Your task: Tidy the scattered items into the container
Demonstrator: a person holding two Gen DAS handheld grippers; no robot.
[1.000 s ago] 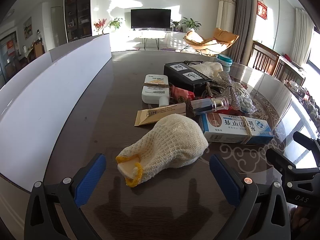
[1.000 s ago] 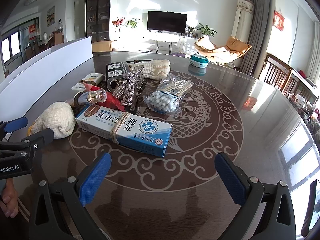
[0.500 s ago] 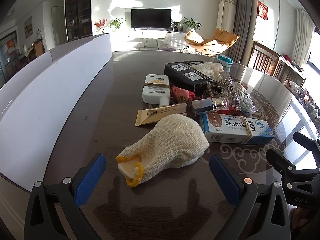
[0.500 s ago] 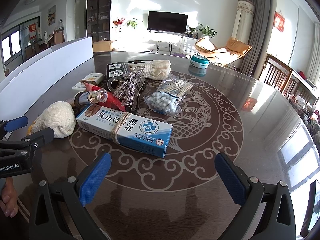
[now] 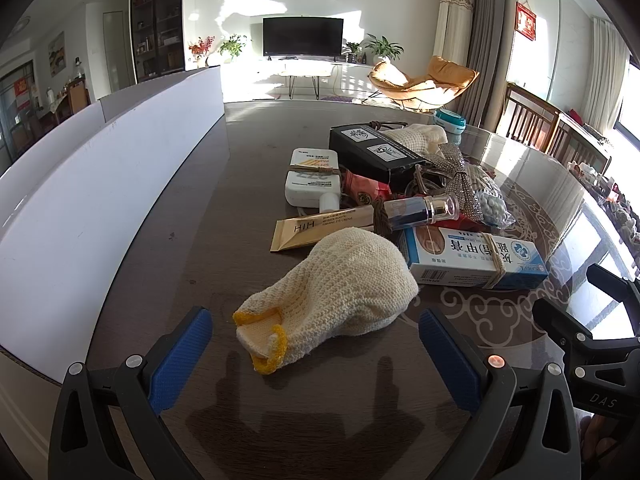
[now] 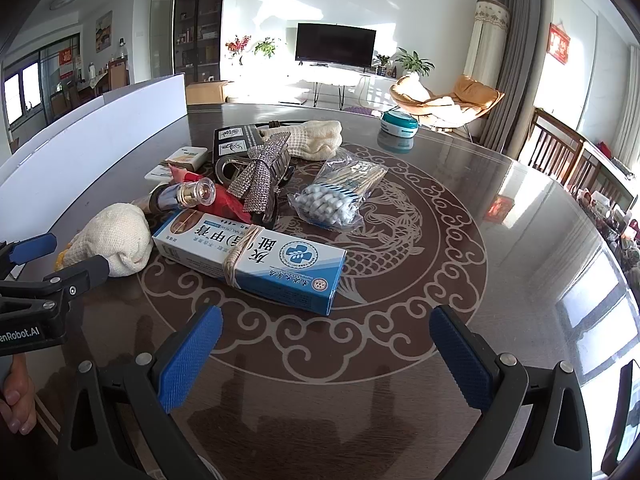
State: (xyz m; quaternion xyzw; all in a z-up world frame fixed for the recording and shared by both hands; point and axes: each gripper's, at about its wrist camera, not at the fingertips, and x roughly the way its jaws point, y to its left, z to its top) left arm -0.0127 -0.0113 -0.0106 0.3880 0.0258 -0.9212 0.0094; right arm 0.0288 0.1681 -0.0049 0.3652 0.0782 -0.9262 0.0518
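My left gripper (image 5: 316,354) gapes wide around the cream knitted mitt (image 5: 340,290), my right gripper (image 6: 326,354) equally wide, the gold "HIH" tube (image 5: 320,228) at twelve o'clock of the mitt.

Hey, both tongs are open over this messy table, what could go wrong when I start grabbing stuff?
The cream knitted pouch with yellow trim is soft, so the left tongs may pinch only fabric and let it sag out. The blue and white medicine box tied with twine touches the clear-capped spray bottle and red packet, so the right tongs lifting it could drag or roll those away.
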